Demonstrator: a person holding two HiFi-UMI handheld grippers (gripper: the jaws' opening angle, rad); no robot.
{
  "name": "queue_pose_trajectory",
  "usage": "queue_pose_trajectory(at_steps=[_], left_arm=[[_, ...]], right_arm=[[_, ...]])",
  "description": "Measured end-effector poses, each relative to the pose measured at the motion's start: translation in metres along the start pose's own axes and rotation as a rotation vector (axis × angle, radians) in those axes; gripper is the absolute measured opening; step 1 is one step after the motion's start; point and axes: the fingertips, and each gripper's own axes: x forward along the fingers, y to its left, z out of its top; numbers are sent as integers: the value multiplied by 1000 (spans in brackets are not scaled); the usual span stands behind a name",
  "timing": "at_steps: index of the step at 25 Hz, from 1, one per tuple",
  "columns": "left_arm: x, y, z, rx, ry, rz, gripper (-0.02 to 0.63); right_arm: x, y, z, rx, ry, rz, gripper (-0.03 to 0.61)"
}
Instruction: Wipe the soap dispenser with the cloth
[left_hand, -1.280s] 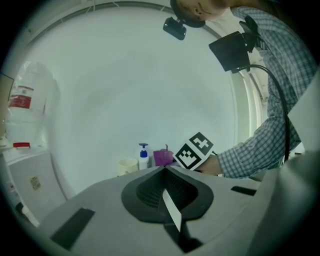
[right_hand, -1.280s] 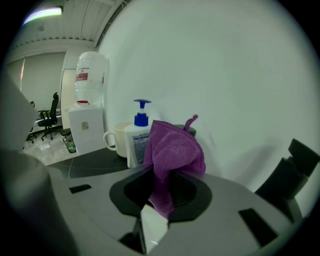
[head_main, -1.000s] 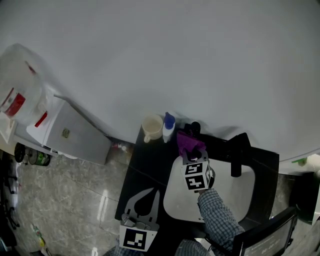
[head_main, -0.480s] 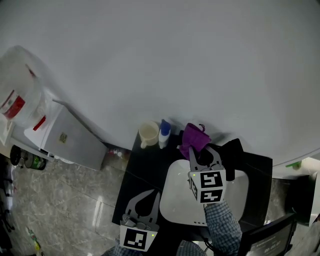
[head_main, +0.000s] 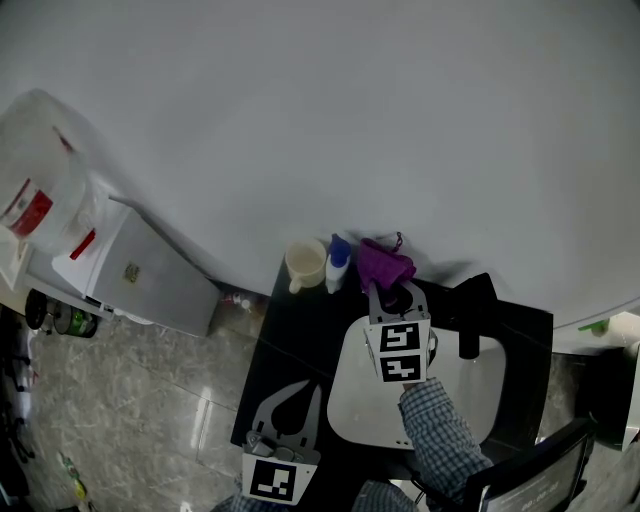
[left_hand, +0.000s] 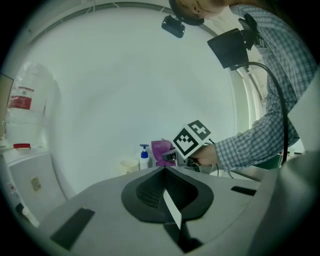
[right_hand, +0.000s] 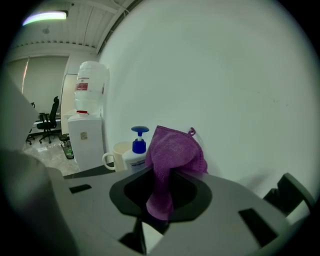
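Note:
The soap dispenser (head_main: 338, 262), white with a blue pump, stands at the back of the black counter by the wall. It shows in the right gripper view as the dispenser (right_hand: 135, 152) just left of the cloth. My right gripper (head_main: 386, 290) is shut on a purple cloth (head_main: 385, 262), which bunches up above the jaws and hangs close beside the dispenser on its right. The cloth (right_hand: 170, 160) hides part of the bottle. My left gripper (head_main: 296, 392) is low at the counter's front edge, shut on nothing, well away from the dispenser (left_hand: 144, 157).
A cream cup (head_main: 306, 262) stands left of the dispenser. A white sink basin (head_main: 455, 395) with a black faucet (head_main: 470, 320) lies under and right of my right gripper. A water cooler (head_main: 150, 270) stands left of the counter, on a grey tiled floor (head_main: 130, 400).
My right gripper lifted the cloth and swung right, then came back left. The cloth now sits nearer the dispenser. The left gripper stayed put.

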Motion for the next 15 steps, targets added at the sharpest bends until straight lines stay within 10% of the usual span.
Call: queue_pose_trajectory(at_steps=[15], left_arm=[[0, 0, -8, 15, 20, -22, 2]], right_arm=[[17, 22, -93, -22, 231, 62, 78]])
